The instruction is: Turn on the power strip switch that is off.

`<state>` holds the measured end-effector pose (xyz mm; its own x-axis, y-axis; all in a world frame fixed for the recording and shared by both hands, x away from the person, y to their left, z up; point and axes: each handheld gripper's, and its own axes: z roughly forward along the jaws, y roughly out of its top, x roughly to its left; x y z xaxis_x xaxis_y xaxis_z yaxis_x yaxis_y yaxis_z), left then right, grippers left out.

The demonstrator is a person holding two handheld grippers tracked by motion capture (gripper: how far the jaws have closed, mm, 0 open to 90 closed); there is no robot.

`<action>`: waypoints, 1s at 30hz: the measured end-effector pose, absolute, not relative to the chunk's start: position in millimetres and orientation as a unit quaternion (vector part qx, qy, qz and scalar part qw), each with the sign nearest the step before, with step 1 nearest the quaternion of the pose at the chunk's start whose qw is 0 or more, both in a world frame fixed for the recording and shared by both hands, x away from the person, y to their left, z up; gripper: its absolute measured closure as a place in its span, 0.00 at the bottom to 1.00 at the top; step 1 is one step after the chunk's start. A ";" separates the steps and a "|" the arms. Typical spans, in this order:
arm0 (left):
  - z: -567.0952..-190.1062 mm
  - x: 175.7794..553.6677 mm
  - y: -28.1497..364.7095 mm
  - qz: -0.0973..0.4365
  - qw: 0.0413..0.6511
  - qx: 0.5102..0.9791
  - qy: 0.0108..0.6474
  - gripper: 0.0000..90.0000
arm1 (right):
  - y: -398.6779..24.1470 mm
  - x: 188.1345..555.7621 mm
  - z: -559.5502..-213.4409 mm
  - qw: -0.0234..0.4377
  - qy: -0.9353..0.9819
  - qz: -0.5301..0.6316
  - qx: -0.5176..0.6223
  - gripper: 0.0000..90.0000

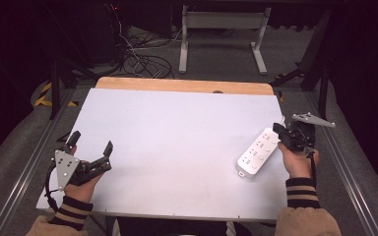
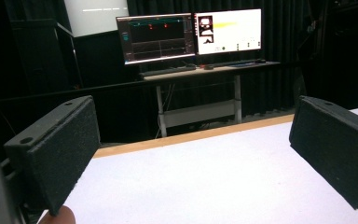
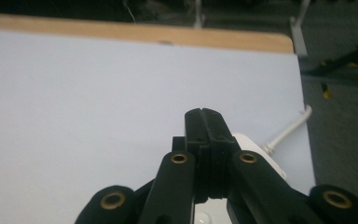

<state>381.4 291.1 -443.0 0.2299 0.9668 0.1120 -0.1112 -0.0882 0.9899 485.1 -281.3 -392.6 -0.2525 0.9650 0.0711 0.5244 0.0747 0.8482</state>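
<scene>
Looking down, your right tongs [image 1: 281, 135], pressed shut and empty, sit at the far end of the power strip [image 1: 257, 152]; its long axis runs toward you. Left tongs [image 1: 91, 150] gape wide, far away.

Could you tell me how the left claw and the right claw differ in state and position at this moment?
The left claw stands wide open, while the right claw is shut with its jaws pressed together, nothing between them. The left claw is over bare white table near the left edge, whereas the right claw sits by the white power strip near the right edge. Both are black and hand-held.
</scene>
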 end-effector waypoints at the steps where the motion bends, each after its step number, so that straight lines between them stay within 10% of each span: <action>1: -442.9 381.3 291.2 0.487 0.554 0.555 0.385 0.03 | -282.7 492.4 -398.2 0.266 0.689 0.379 0.558 1.00; 30: -442.8 380.5 290.7 0.480 0.556 0.560 0.383 0.03 | -295.8 524.2 -438.2 0.241 0.717 0.286 0.589 1.00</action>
<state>380.5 290.7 -442.8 0.2458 0.9628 0.1119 -0.1063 -0.0880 0.9904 524.2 -295.8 -438.2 -0.1907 0.9816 -0.0099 0.7059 0.1441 0.6935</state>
